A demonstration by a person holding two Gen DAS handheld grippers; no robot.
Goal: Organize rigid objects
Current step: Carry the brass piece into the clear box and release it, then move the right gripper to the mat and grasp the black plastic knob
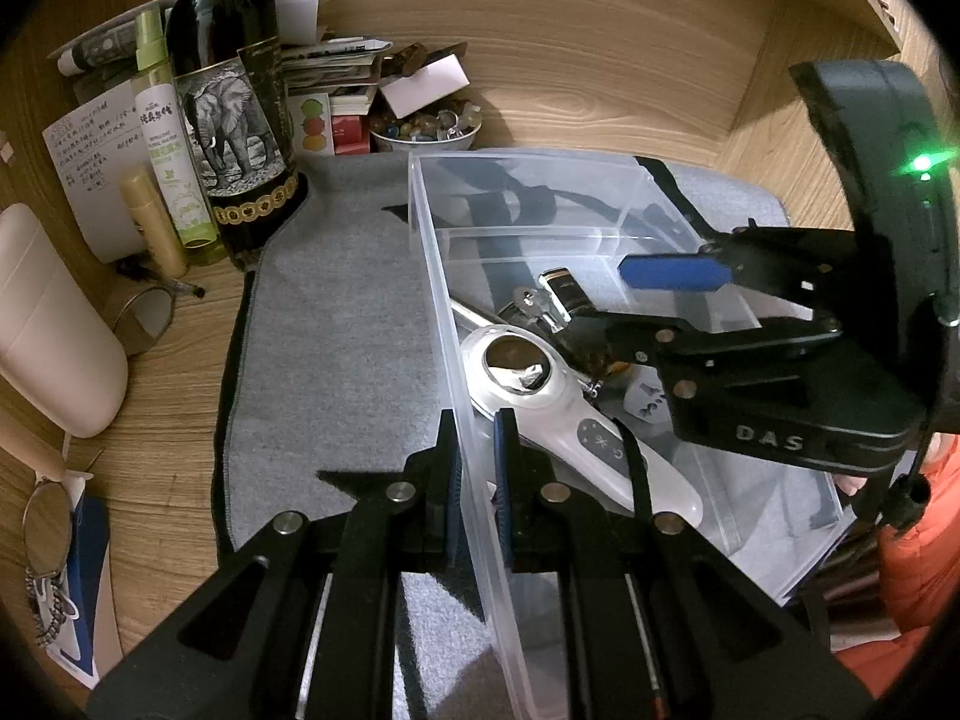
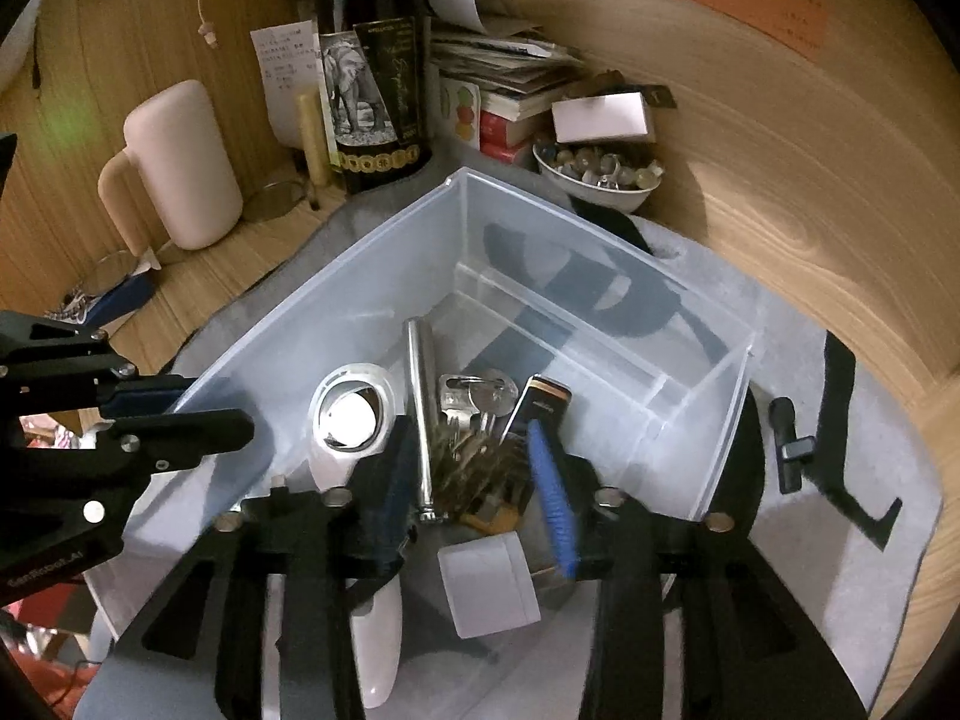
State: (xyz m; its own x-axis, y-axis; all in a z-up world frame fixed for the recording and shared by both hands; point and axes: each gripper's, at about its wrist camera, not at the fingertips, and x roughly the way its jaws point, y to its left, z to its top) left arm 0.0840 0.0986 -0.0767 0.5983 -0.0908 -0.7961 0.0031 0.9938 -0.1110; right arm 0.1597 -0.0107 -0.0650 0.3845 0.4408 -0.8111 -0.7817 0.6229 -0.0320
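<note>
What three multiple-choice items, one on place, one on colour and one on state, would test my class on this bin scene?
1. Where are the keys?
A. inside the clear bin
B. in the white bowl
C. on the grey mat

2. What colour are the right gripper pads?
A. red
B. blue
C. yellow

3. What is the left gripper doing?
A. hanging open above the bowl
B. holding the dark bottle
C. clamped on the bin's wall

Answers:
1. A, the keys lie on the bin floor beside a metal tube.
2. B, both views show blue pads.
3. C, its pads press the wall from both sides.
</note>
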